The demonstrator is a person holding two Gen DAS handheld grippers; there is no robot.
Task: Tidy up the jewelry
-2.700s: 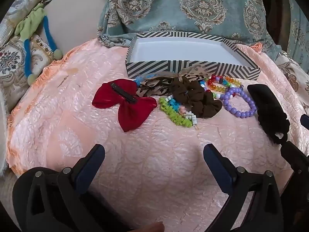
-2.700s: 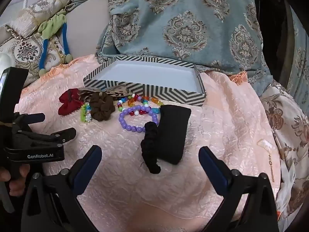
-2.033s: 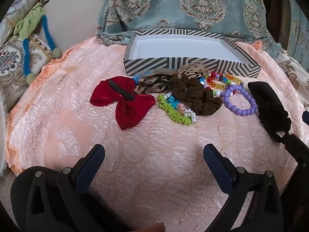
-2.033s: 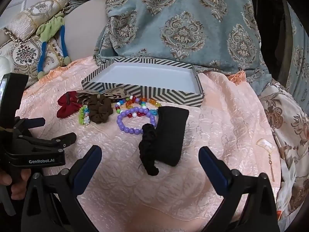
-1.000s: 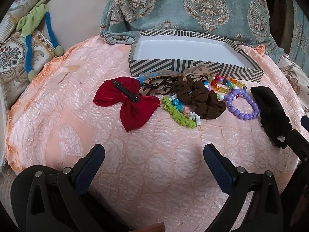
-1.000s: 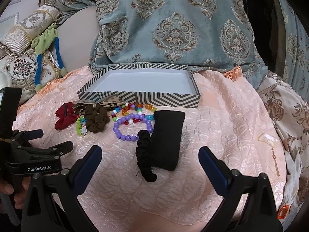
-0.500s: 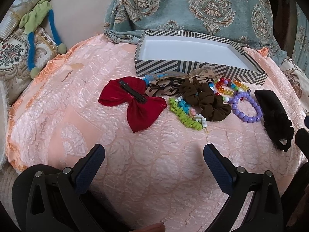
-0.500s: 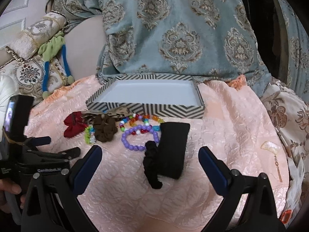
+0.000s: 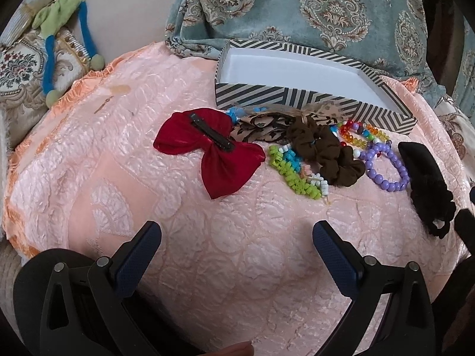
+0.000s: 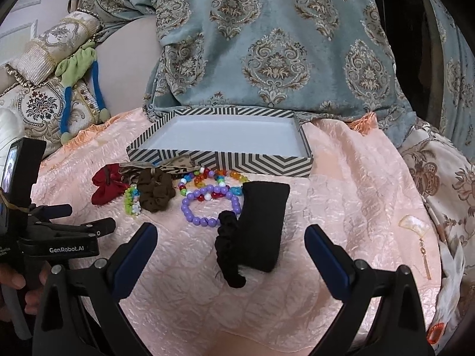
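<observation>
Pink quilted spread carries everything. Striped box, empty, sits at its far side as the likely drop spot. All the pieces lie in a row just in front of the box: black headband, red bow, brown scrunchie, purple bead bracelet. Left gripper and right gripper hover on the near side, jaws spread wide, holding nothing; sorting not yet begun, it seems.

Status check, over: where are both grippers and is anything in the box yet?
Left gripper open, right gripper open, both empty, short of the pile. Striped box holds nothing. Black scrunchie nearest the right; nothing in the way.
</observation>
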